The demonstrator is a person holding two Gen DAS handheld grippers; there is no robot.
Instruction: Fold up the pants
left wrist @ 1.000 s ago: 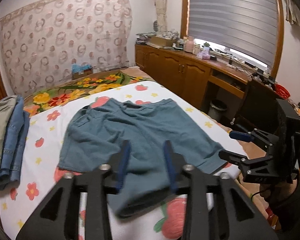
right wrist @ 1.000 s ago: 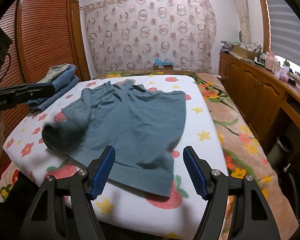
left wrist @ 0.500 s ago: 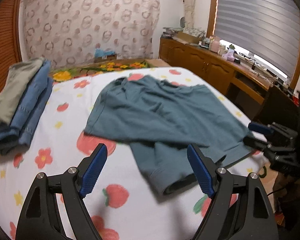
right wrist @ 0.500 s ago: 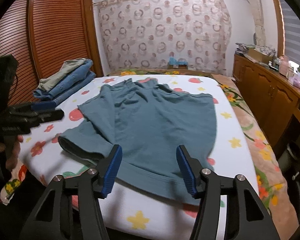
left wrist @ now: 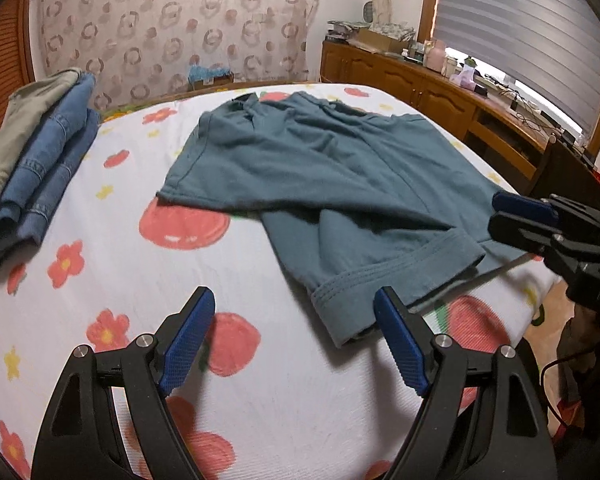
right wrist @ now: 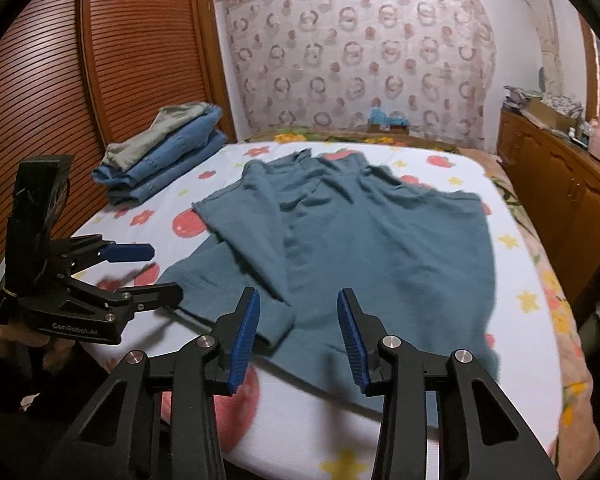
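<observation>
A: We see the shorts (left wrist: 320,176) lying flat on the bed (left wrist: 100,264), ahead of both grippers. Waistband at the far end, leg hems toward us. One leg is crossed over the other, its hem cuff just past the left gripper's (left wrist: 294,322) right fingertip.

B: Left fingers?

A: Spread wide, nothing between them but bedsheet. We see no contact with the shorts; the cuff sits just beyond the right pad (left wrist: 396,344).

B: Right gripper (right wrist: 298,322)?

A: Its jaws have just been closing, but we still see a clear gap. The near hem lies under and between the fingers. Pads aren't pressing cloth as far as we can tell; that patch is blurred.

B: Anything else near?

A: Folded jeans stack (right wrist: 164,152) on the bed, well off to the left of both fingers, far from the shorts. Cabinets (right wrist: 560,184) well off to the right.
</observation>
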